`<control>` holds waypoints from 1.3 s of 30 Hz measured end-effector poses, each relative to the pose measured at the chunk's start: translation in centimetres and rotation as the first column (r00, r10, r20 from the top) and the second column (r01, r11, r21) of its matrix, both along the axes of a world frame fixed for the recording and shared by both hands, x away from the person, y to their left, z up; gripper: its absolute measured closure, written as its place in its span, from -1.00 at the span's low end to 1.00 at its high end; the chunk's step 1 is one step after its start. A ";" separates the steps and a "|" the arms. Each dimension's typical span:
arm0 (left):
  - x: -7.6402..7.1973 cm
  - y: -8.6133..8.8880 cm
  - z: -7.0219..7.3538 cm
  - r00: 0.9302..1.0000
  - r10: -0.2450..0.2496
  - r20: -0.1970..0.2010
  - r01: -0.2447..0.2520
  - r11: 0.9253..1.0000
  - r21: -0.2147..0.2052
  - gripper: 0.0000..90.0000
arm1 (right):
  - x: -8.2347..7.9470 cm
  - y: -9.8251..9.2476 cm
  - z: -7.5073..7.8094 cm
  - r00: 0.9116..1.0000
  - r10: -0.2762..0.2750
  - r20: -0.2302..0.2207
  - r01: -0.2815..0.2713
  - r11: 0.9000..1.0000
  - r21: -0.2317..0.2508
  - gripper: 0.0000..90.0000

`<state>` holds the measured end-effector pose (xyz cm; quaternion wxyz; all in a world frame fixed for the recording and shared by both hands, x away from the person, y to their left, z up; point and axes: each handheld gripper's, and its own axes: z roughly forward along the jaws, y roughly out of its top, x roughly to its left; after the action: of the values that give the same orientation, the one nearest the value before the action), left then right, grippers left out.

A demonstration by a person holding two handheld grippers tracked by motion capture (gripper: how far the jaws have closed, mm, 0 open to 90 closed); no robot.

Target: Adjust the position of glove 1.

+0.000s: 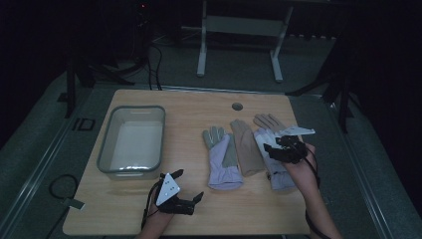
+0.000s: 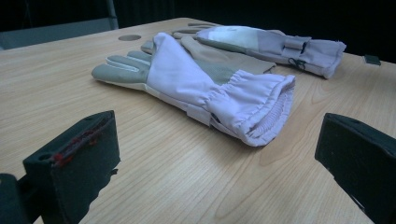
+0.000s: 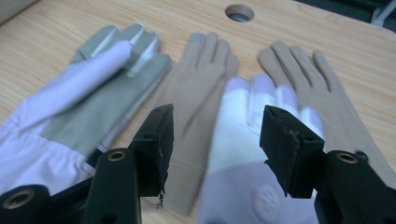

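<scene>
Two lavender-and-grey gloves and two tan gloves lie side by side on the wooden table. The left lavender glove point(image 1: 222, 159) point(image 2: 196, 79) point(image 3: 93, 79) lies flat with its cuff toward me. Beside it are a tan glove point(image 1: 246, 147) point(image 3: 201, 70), the right lavender glove point(image 1: 275, 172) point(image 3: 243, 140) and a second tan glove point(image 1: 268, 121) point(image 3: 303, 70) partly under it. My right gripper point(image 1: 272, 145) point(image 3: 215, 121) hovers open above the right lavender glove, with nothing between its jaws. My left gripper point(image 1: 188, 185) point(image 2: 219, 135) stands wide open low over the table, short of the left glove's cuff.
A clear plastic bin point(image 1: 106, 147) stands empty at the table's left. A round cable hole point(image 1: 237, 106) point(image 3: 239, 12) sits near the far edge. Bare wood lies between bin and gloves. A white frame stands on the floor beyond the table.
</scene>
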<state>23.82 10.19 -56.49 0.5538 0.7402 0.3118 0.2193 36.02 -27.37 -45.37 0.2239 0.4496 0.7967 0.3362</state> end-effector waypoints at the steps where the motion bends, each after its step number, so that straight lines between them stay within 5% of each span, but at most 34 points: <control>1: 0.0 0.0 0.0 1.000 0.000 0.000 0.000 1.000 -0.001 -1.00 | 0.0 -0.5 0.0 1.000 -0.002 -0.002 0.002 1.000 -0.001 -0.02; 16: 0.0 0.1 0.0 1.000 0.002 -0.007 -0.002 1.000 -0.007 -1.00 | -1.4 -6.4 -1.3 0.998 -0.044 -0.049 0.044 0.999 0.000 0.11; 34: 0.0 0.0 0.0 1.000 0.000 -0.005 0.000 1.000 -0.004 -1.00 | 1.8 -5.7 -7.1 0.986 -0.023 -0.167 0.017 0.999 -0.036 0.04; 39: 0.0 0.0 0.0 1.000 -0.001 -0.005 0.001 1.000 -0.002 -1.00 | 1.5 -5.8 -7.9 0.986 0.014 -0.165 -0.014 1.000 0.002 0.36</control>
<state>23.86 10.19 -56.49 0.5537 0.7404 0.3132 0.2169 37.56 -33.13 -53.27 0.1547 0.4702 0.8156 0.2996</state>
